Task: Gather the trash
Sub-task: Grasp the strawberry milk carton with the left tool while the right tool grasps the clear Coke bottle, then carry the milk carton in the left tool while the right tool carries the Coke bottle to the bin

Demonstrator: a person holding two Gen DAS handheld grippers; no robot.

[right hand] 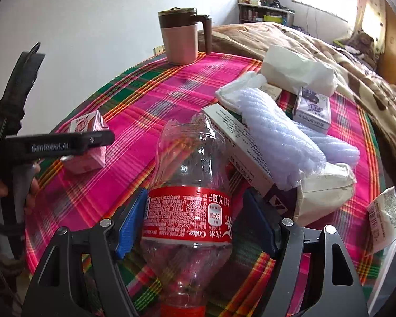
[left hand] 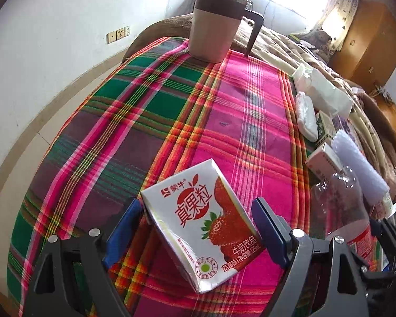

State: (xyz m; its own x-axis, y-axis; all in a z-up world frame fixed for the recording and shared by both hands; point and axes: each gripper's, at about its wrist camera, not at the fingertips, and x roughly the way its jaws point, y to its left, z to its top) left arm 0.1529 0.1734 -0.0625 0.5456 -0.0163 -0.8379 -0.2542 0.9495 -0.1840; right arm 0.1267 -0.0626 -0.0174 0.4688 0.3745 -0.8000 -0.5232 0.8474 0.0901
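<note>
A strawberry milk carton (left hand: 206, 222) sits between the blue pads of my left gripper (left hand: 198, 227), which is shut on it over the plaid tablecloth (left hand: 150, 111). The carton also shows in the right wrist view (right hand: 88, 142), behind the left gripper's arm. My right gripper (right hand: 195, 224) is shut on an empty clear Coke bottle (right hand: 188, 200) with a red label; the bottle also shows at the right edge of the left wrist view (left hand: 340, 203).
A pink-and-brown lidded mug (right hand: 182, 37) stands at the table's far edge. A heap of trash lies to the right: white foam wrap (right hand: 277, 132), a long white box (right hand: 240, 142), tissues (right hand: 298, 71), a small carton (right hand: 314, 108), a paper bag (right hand: 327, 190). A bed lies beyond.
</note>
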